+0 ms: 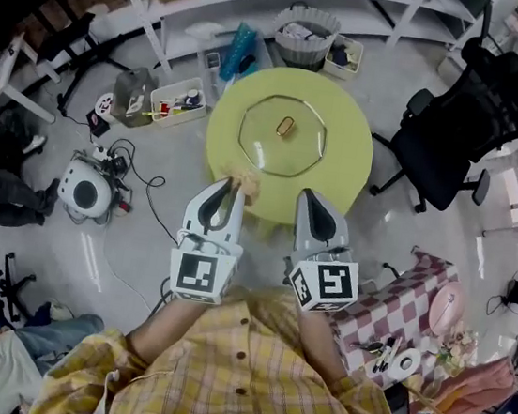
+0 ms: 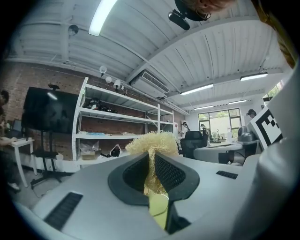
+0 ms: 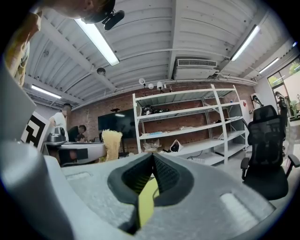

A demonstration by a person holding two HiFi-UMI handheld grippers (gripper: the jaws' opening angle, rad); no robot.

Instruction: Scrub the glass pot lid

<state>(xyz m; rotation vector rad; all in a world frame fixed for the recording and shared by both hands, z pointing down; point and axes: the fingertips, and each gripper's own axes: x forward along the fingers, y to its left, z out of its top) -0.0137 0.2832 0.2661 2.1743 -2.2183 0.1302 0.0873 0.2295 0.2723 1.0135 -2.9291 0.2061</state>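
grey floor (image 1: 406,240), white shelves (image 3: 187,117) on a brick wall (image 3: 117,115), black chair (image 1: 468,125), ceiling strip lights (image 3: 96,40), round green worktop (image 1: 338,179).

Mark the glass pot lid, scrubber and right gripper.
glass pot lid (image 1: 285,127), head view, centre knob.
scrubber (image 2: 152,140), left gripper view, tuft above the jaws.
right gripper (image 1: 309,196), head view, jaw tips.

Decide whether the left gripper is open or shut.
Shut. The left gripper's fingers pinch a pale, fibrous scrubber, whose tuft sticks out beyond their tips.
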